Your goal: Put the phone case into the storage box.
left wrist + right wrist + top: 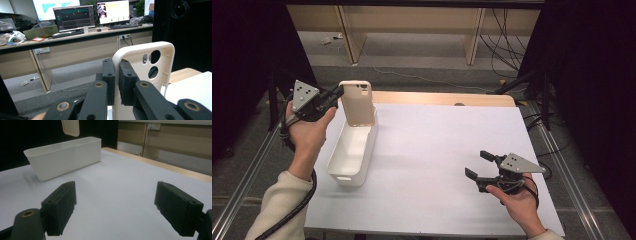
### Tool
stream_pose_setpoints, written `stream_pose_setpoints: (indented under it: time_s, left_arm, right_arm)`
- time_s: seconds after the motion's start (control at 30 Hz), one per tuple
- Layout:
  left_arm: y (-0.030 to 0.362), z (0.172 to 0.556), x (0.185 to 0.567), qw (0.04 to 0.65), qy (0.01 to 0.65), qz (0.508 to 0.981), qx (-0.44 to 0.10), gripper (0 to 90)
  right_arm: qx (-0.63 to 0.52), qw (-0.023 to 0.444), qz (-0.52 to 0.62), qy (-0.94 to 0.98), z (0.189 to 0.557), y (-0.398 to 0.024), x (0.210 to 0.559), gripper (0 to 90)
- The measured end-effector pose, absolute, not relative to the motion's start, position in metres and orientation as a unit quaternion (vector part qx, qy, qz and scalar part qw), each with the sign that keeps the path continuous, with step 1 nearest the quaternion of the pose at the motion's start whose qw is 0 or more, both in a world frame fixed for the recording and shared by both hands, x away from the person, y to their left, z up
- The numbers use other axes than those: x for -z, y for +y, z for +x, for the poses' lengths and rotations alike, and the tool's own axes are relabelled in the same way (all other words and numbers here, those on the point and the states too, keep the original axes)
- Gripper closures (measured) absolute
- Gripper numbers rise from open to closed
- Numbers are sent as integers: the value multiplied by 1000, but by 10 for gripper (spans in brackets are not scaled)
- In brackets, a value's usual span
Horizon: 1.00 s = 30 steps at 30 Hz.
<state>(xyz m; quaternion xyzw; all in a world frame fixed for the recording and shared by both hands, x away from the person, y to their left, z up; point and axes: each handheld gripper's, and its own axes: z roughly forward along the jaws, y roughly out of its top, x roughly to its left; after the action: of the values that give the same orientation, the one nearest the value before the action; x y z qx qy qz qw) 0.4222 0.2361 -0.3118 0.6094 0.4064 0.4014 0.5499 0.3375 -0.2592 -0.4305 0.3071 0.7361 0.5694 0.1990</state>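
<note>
While the left gripper pinches the edge of a cream phone case, the case hangs upright above the far end of the white bin, its lower edge dipping just inside the bin's rim in the high view. Seen from the left gripper view, the two black pads are pressed onto the case's side wall, one on each face, with the camera cut-outs showing to the right of the pads. The person's left hand wraps the gripper body just left of the bin's far end, and a cream sleeve runs down toward the near table edge.

Lying lengthwise on the white table top, the bin is long and narrow, with a slot handle in its near end wall. It sits at the table's left side.

Well to the right of the bin, the right gripper is held low over the table with its jaws spread wide and nothing between them; its tips point back toward the bin. From the right gripper view the bin stands beyond the open pads, and the bottom of the phone case hangs above the bin's far end. The right hand grips that tool near the table's front right corner.
</note>
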Motion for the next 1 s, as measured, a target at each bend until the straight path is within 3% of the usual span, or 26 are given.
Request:
stream_pose_setpoints:
  time_s: [1.0]
  left_arm:
    - [241, 429, 318, 542, 414, 609, -404, 842]
  right_arm:
    - [-572, 201, 302, 736, 339, -260, 431, 187]
